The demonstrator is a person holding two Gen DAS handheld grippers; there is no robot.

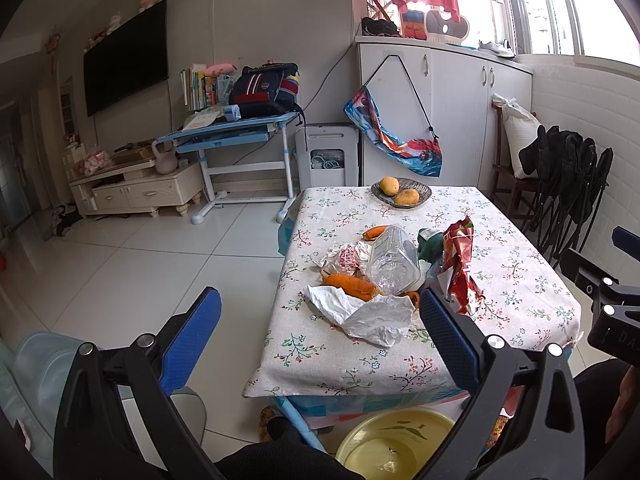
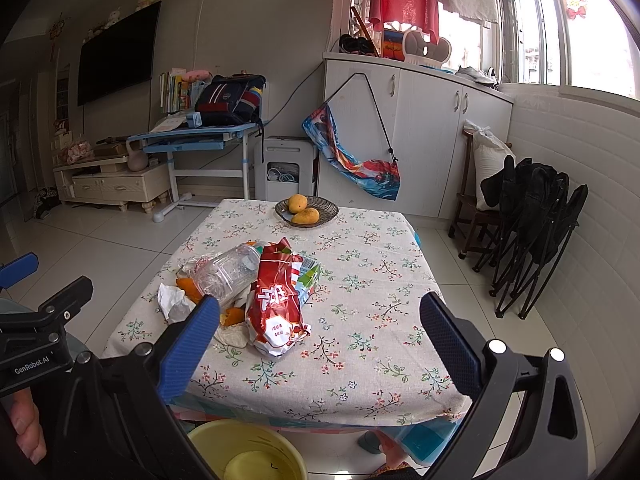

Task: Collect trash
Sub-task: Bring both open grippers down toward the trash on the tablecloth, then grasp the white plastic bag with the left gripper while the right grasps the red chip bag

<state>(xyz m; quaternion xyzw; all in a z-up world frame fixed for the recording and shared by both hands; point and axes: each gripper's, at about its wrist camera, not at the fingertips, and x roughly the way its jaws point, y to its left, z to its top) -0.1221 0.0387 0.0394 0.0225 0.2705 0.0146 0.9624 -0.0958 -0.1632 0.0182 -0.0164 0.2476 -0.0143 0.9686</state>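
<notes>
Here the trash pile (image 1: 384,276) is lying on the table (image 2: 372,320), nearer its left edge. Behind the pile, a grey bowl (image 2: 320,210) is holding 2 mangoes (image 2: 304,209). Under the table's near edge, a yellow basin (image 1: 394,440) is sitting. The left gripper (image 1: 316,330) and right gripper (image 2: 316,328) are hovering short of the table, jaws spread wide, holding nothing.

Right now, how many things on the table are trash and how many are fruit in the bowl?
Trash I can make out: 4 - clear plastic bottle, red snack bag, white crumpled paper, orange peel
Mangoes in the bowl: 2
Total: 6
More scraps may hide in the pile.
</notes>
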